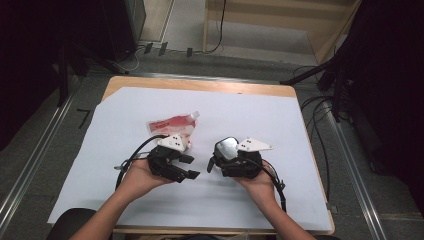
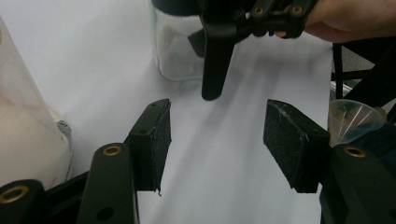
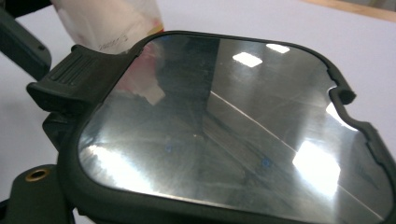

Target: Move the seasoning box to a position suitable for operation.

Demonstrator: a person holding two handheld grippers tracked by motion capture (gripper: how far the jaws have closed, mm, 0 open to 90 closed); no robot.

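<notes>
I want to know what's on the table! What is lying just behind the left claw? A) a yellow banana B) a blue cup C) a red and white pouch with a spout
C: in the high view a red and white pouch with a spout lies on the white sheet just beyond the left claw.

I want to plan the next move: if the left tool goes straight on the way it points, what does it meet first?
Probably the clear jar and the right tool by it; the left tool has bare white sheet before that. Depth is uncertain.
</notes>
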